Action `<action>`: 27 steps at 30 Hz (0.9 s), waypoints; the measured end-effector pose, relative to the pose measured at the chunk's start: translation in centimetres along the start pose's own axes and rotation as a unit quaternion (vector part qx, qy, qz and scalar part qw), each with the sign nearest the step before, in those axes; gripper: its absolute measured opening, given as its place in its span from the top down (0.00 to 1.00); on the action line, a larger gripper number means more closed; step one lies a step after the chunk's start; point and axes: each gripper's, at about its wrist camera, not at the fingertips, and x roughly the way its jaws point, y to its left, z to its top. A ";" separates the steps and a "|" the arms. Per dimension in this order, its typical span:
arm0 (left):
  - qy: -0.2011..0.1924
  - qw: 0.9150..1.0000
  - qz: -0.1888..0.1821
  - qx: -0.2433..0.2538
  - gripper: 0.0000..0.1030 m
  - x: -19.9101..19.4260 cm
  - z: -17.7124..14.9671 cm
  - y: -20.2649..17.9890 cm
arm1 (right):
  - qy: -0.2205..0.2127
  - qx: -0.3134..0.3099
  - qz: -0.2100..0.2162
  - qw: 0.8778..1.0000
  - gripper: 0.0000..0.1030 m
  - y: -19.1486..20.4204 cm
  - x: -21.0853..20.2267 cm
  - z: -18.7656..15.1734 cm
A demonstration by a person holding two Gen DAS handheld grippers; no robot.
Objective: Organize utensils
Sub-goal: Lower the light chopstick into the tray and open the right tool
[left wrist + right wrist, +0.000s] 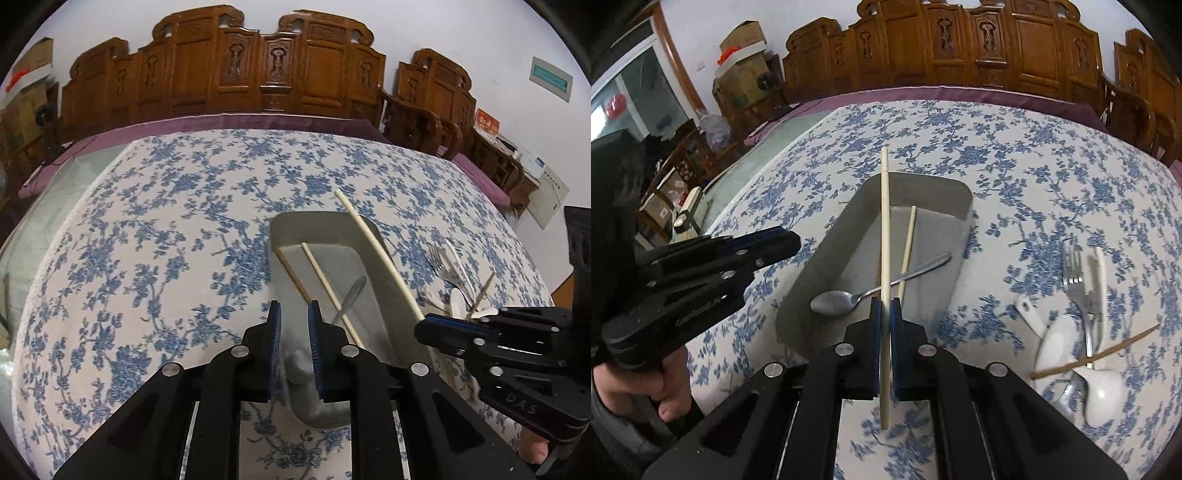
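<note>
A grey tray (956,206) (291,229) lies on the floral tablecloth. In it lie a metal spoon (834,301) (351,295), a pale chopstick (908,243) (325,284) and a brown chopstick (291,273). My right gripper (885,308) (424,321) is shut on a long pale chopstick (884,221) (373,243), held above the tray. My left gripper (295,314) (792,236) is open and empty at the tray's near left edge.
To the right of the tray lies a pile: a metal fork (1075,277) (439,262), white ceramic spoons (1100,391) (458,302) and a brown chopstick (1097,356) (484,291). Carved wooden chairs (258,74) stand behind the table.
</note>
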 end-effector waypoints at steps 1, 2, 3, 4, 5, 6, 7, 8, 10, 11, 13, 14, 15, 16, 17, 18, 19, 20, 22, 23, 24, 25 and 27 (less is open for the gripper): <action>-0.001 1.000 0.002 -0.002 0.86 0.0 0.1 0.2 | 0.000 0.003 0.002 1.000 0.94 0.2 0.5 0.2; -0.002 1.000 0.004 -0.004 0.86 -0.1 0.1 0.4 | 0.000 0.004 0.001 1.000 0.94 0.4 0.7 0.4; -0.003 1.000 0.005 -0.005 0.86 -0.1 0.1 0.6 | 0.001 0.006 0.002 1.000 0.94 0.6 1.1 0.5; -0.004 1.000 0.007 -0.006 0.85 -0.2 0.1 0.7 | 0.000 0.008 0.002 1.000 0.94 0.7 1.3 0.7; -0.004 1.000 0.010 -0.007 0.85 -0.2 0.2 0.9 | 0.001 0.010 0.002 1.000 0.94 0.8 1.6 0.9; -0.005 1.000 0.011 -0.008 0.85 -0.2 0.2 1.0 | 0.001 0.013 0.002 1.000 0.94 0.9 2.0 1.0; -0.006 1.000 0.012 -0.009 0.81 -0.2 0.2 1.1 | 0.002 0.016 0.002 1.000 0.94 0.9 2.2 1.1; -0.008 1.000 0.014 -0.009 0.78 -0.3 0.2 1.2 | 0.003 0.021 0.003 1.000 0.94 0.8 2.6 1.2; -0.009 1.000 0.016 -0.011 0.78 -0.4 0.3 1.4 | 0.004 0.028 0.001 1.000 0.94 0.6 3.1 1.3; -0.010 1.000 0.016 -0.013 0.78 -0.5 0.3 1.5 | 0.005 0.032 -0.001 0.999 0.94 0.5 3.5 1.3; -0.011 1.000 0.017 -0.015 0.78 -0.5 0.3 1.7 | 0.008 0.035 -0.003 0.999 0.94 0.2 4.1 1.3; -0.011 1.000 0.017 -0.016 0.78 -0.5 0.3 1.8 | 0.009 0.036 -0.004 0.999 0.94 0.1 4.3 1.3; -0.011 1.000 0.017 -0.017 0.78 -0.5 0.4 1.9 | 0.010 0.036 -0.005 0.999 0.94 0.1 4.5 1.2; -0.012 1.000 0.018 -0.017 0.78 -0.5 0.4 1.9 | 0.012 0.036 -0.006 0.999 0.94 0.1 4.7 1.1; -0.012 1.000 0.017 -0.018 0.78 -0.5 0.4 1.9 | 0.013 0.035 -0.007 0.999 0.94 0.0 4.8 1.0; -0.012 1.000 0.017 -0.018 0.78 -0.5 0.4 1.8 | 0.013 0.034 -0.007 0.999 0.94 0.1 4.8 0.9; -0.012 1.000 0.017 -0.018 0.78 -0.5 0.4 1.8 | 0.013 0.032 -0.009 0.999 0.94 0.1 4.9 0.8; -0.012 1.000 0.017 -0.018 0.78 -0.5 0.4 1.9 | 0.013 0.032 -0.009 0.999 0.94 0.1 4.9 0.8; -0.012 1.000 0.017 -0.018 0.78 -0.6 0.4 1.9 | 0.012 0.033 -0.007 0.999 0.94 0.0 4.9 0.7; -0.013 1.000 0.017 -0.018 0.78 -0.6 0.4 1.9 | 0.011 0.032 -0.006 0.999 0.93 0.0 4.8 0.7; -0.013 1.000 0.017 -0.018 0.78 -0.6 0.4 1.9 | 0.009 0.030 -0.006 0.999 0.93 0.1 4.7 0.6; -0.013 1.000 0.016 -0.017 0.78 -0.6 0.4 1.9 | 0.007 0.029 -0.005 1.000 0.93 0.1 4.6 0.7; -0.013 1.000 0.016 -0.017 0.78 -0.6 0.4 1.7 | 0.006 0.029 -0.002 1.000 0.93 0.1 4.4 0.7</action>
